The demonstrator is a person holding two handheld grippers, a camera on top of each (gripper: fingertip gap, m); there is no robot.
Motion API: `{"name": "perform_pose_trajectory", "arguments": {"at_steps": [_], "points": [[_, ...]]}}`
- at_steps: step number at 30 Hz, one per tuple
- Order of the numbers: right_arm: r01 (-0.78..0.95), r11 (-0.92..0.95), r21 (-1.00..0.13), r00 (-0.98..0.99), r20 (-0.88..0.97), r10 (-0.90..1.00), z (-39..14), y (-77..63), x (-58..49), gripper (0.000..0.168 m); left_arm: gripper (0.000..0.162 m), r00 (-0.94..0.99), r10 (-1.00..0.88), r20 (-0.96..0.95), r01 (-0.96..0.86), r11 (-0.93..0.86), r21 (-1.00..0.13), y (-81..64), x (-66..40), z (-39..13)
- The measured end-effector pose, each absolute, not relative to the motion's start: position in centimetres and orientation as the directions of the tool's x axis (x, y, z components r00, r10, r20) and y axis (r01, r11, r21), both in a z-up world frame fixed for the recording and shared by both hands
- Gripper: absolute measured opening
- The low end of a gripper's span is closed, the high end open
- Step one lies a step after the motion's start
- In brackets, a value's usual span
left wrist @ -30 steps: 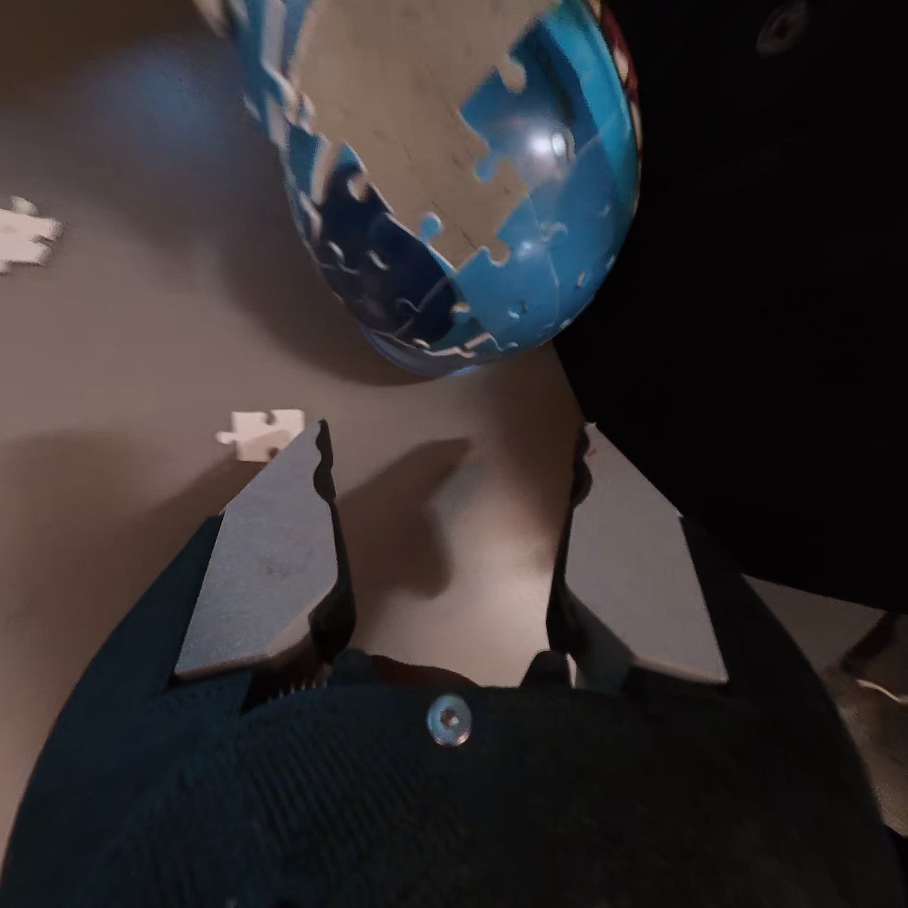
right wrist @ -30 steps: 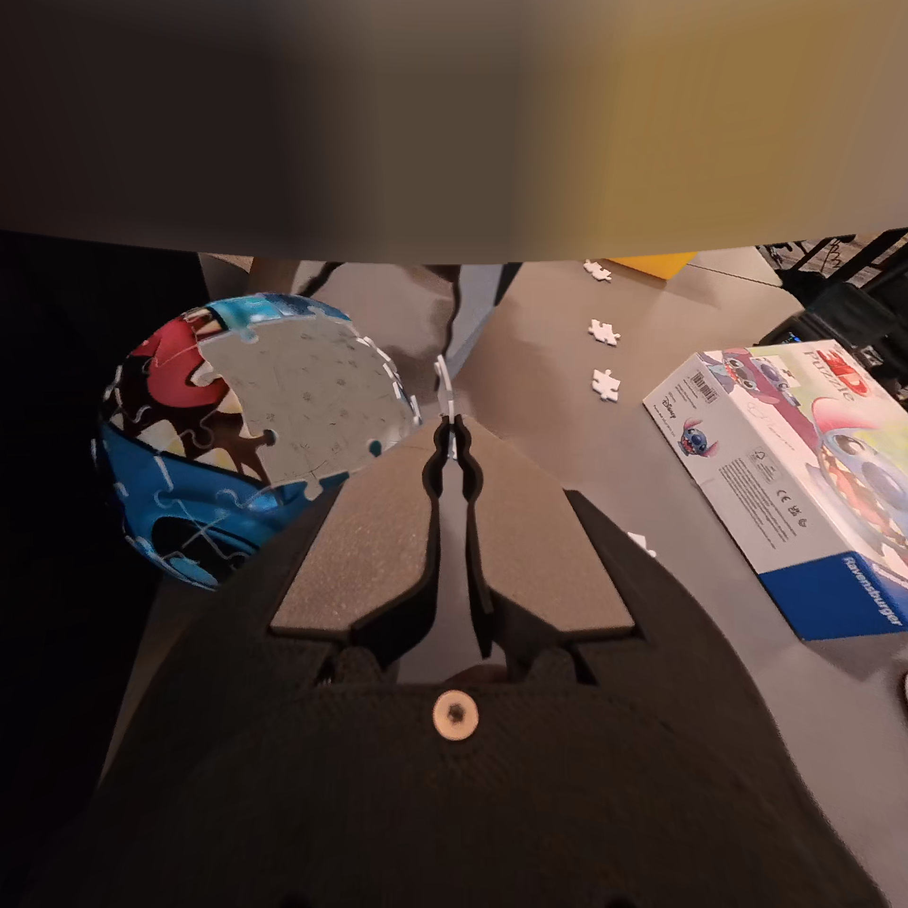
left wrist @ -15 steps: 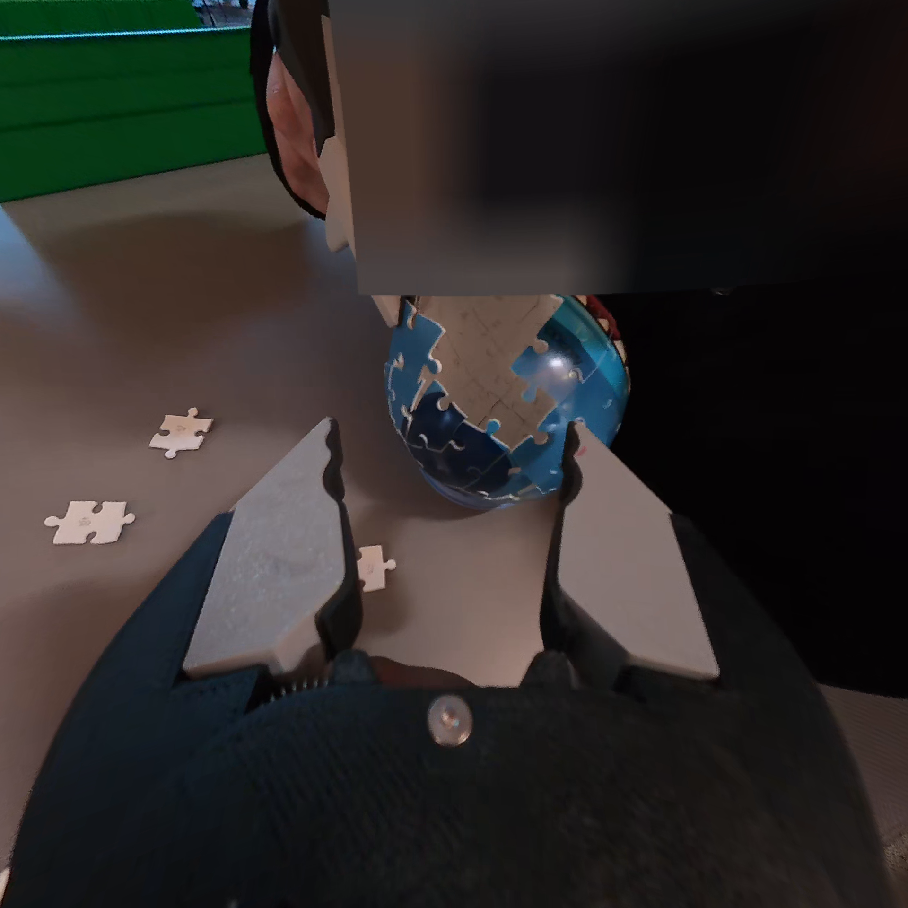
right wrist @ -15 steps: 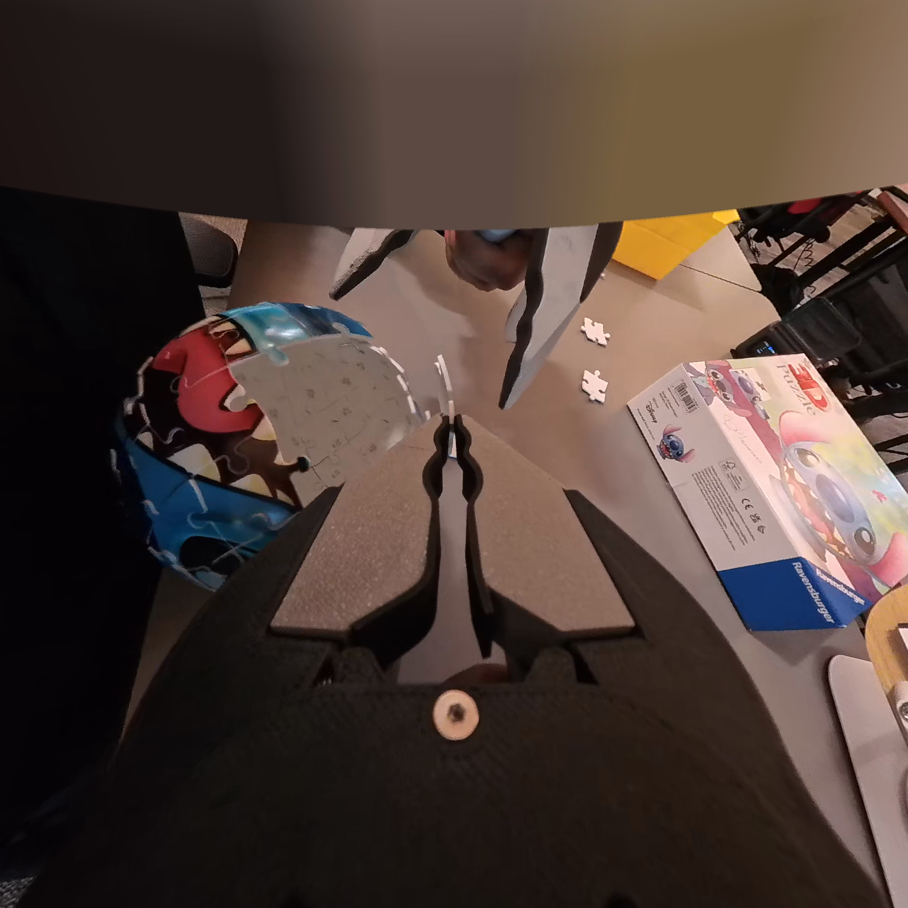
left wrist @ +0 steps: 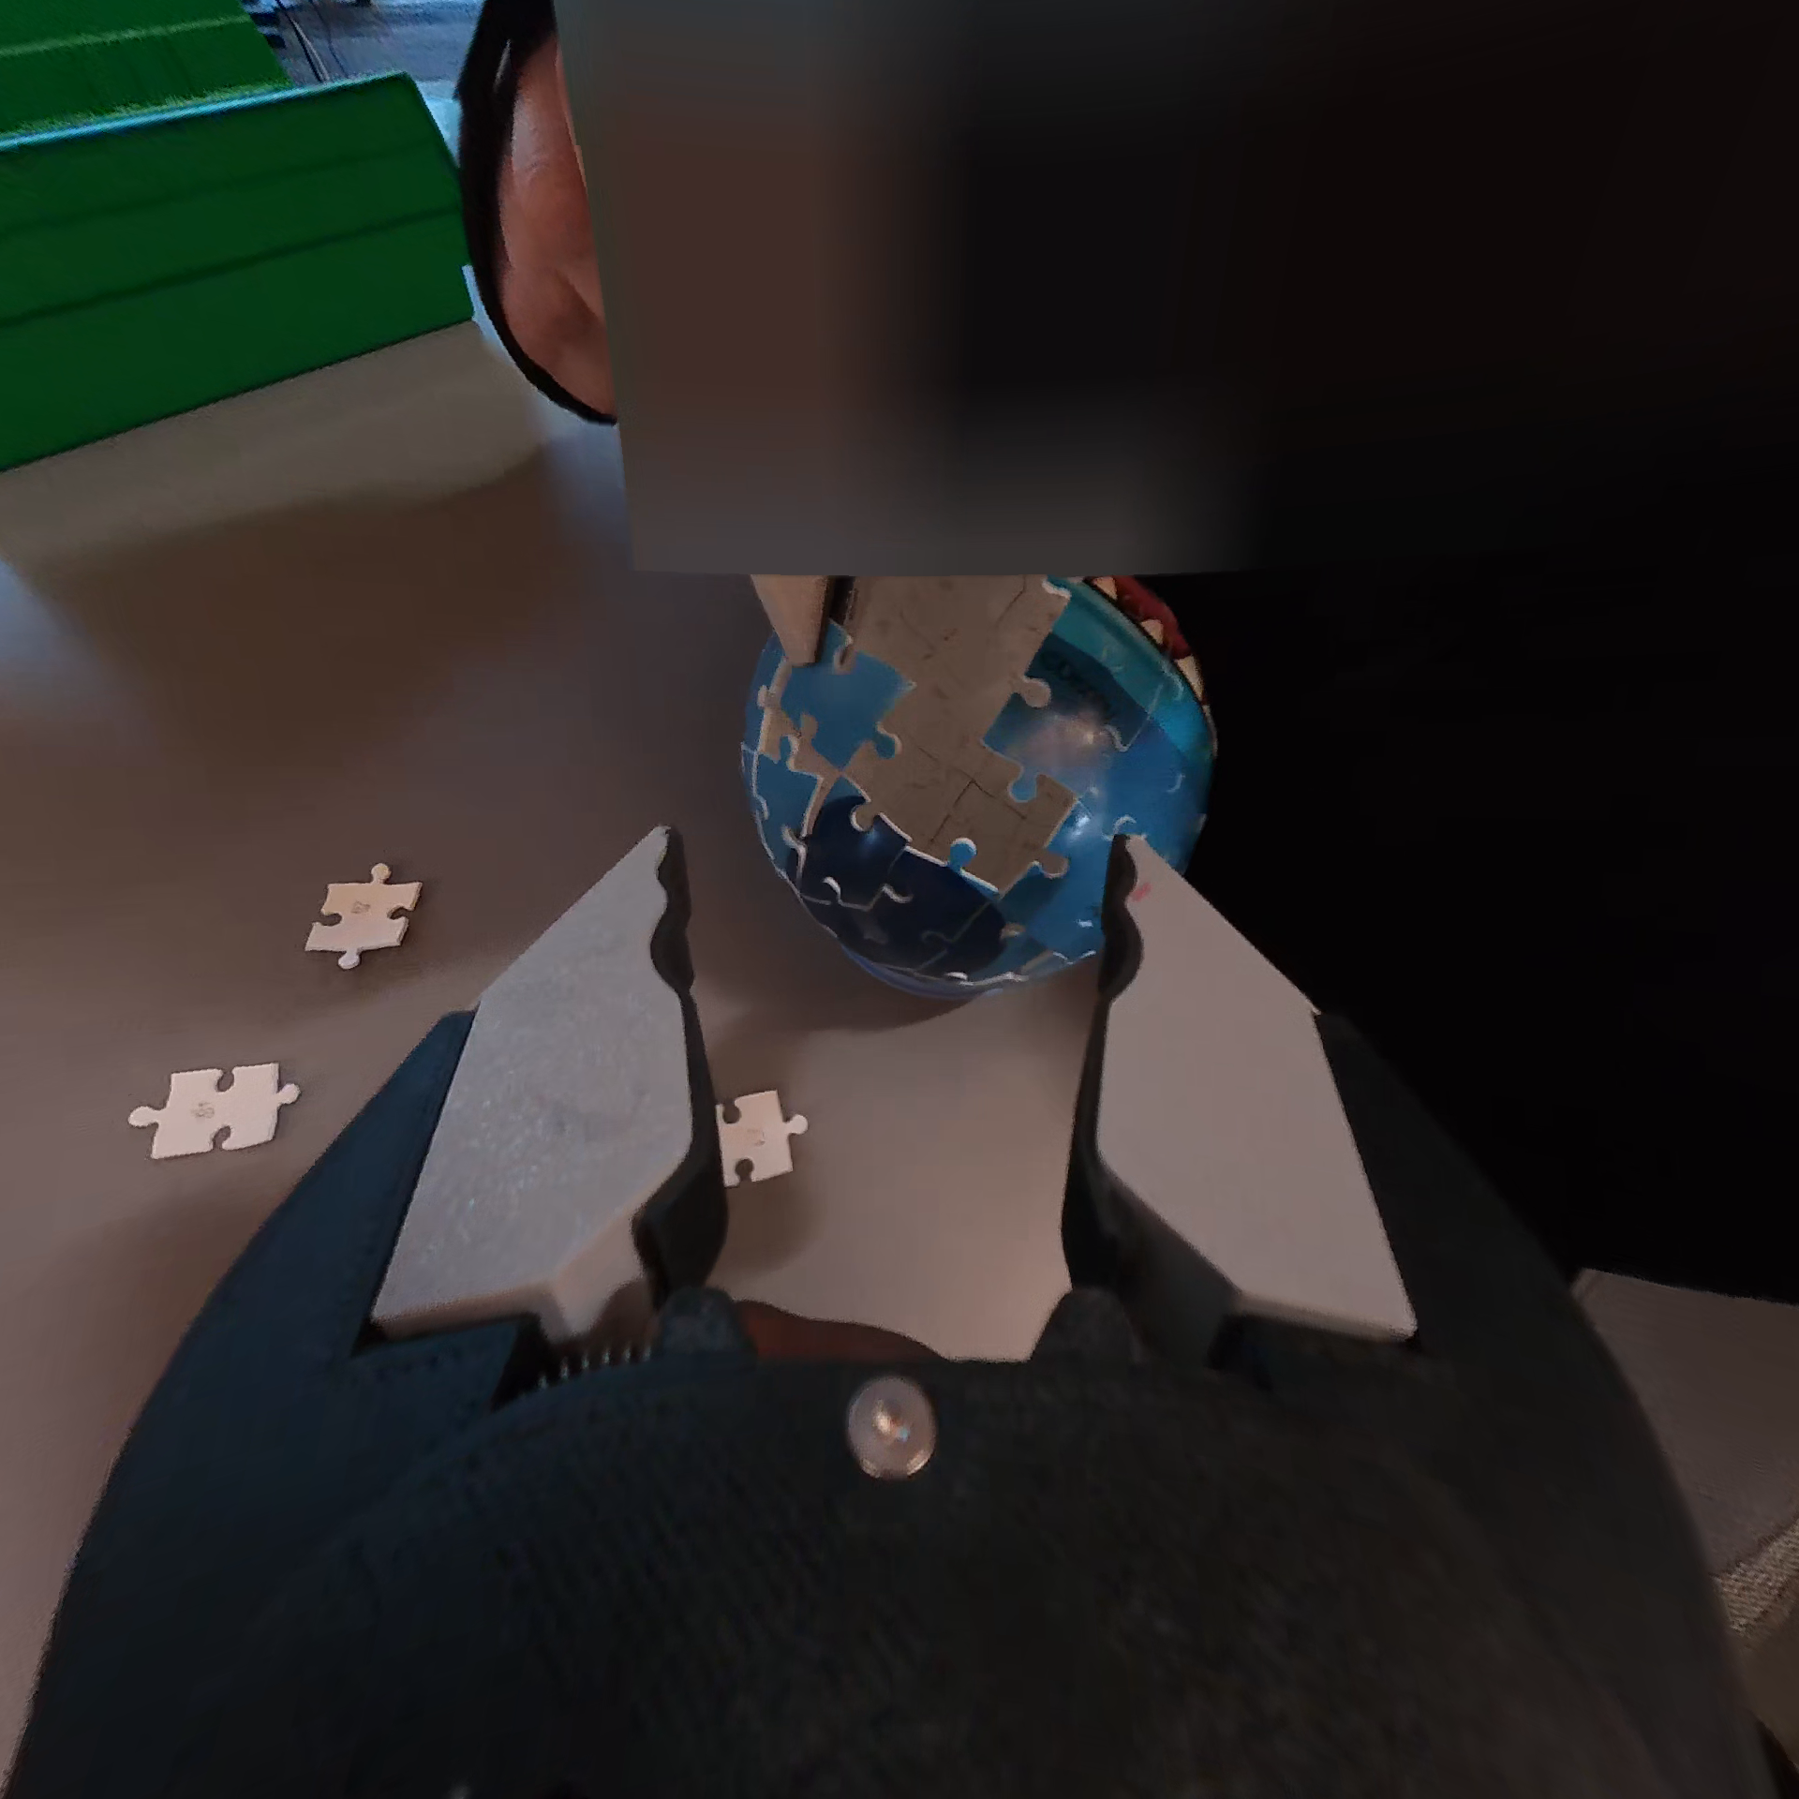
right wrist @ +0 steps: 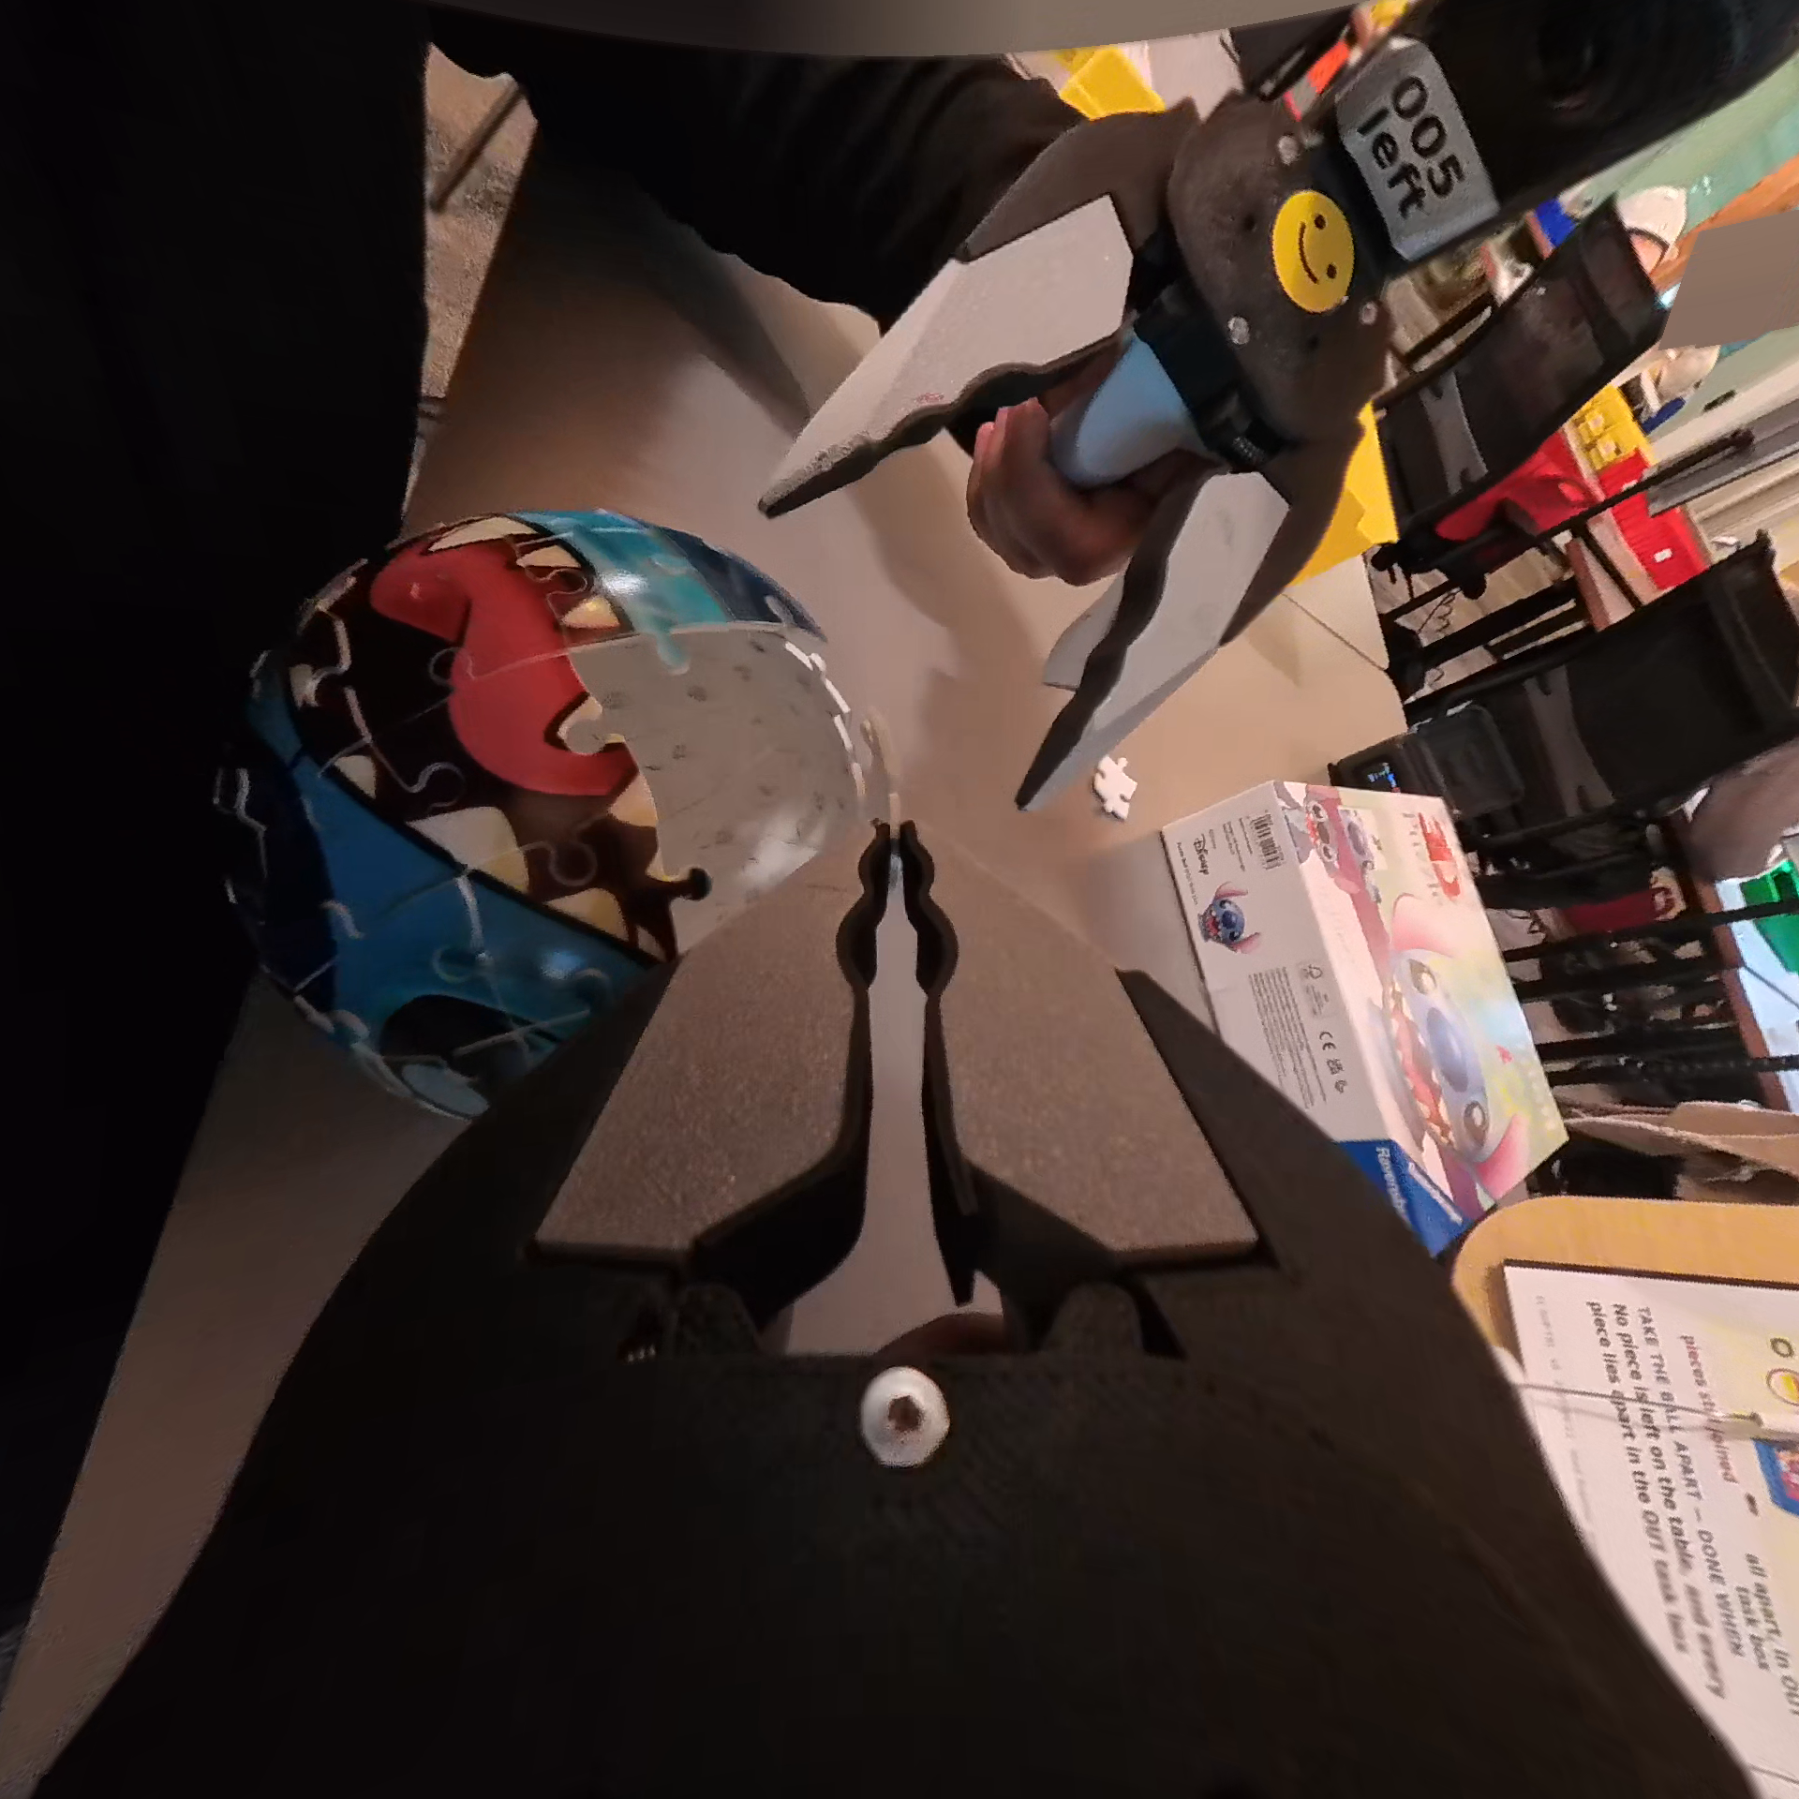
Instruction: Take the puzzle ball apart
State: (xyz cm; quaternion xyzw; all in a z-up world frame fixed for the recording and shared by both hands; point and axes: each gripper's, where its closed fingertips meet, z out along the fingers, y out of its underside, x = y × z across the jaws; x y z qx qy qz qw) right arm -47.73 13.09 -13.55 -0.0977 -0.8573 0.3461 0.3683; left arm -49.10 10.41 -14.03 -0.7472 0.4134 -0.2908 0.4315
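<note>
Since a second ago the left gripper (left wrist: 891,852) has backed off, jaws wide and empty. Puzzle ball (right wrist: 526,798) rests on the table (left wrist: 292,681); right gripper (right wrist: 894,839), closed, pinches its rim piece (right wrist: 881,754). Unbraced, the ball may roll or lift.

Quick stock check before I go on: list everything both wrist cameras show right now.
puzzle ball: one, blue, red and dark, part opened to its pale inside, table edge
held piece: one, white, in the right gripper's tips
loose pieces: three in the left view, white, on the table; another shows beyond the ball in the right view
puzzle box: one, white and blue, table right
instruction sheet: one, on a tan board, near right
green blocks: far left
table: grey-brown
left gripper: open, empty
right gripper: shut on the held piece
</note>
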Motion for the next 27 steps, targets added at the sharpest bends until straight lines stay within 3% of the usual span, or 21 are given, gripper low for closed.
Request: {"name": "perform_pose_trajectory", "arguments": {"at_steps": [27], "points": [[-0.144, 0.734, -0.663, -0.660, 0.617, 0.428, -13.3, 13.6, -47.8, 0.000, 0.084, 0.425, -0.903, 0.066, -0.367, -0.239, -0.899, 10.6, -47.8, -13.8]]}}
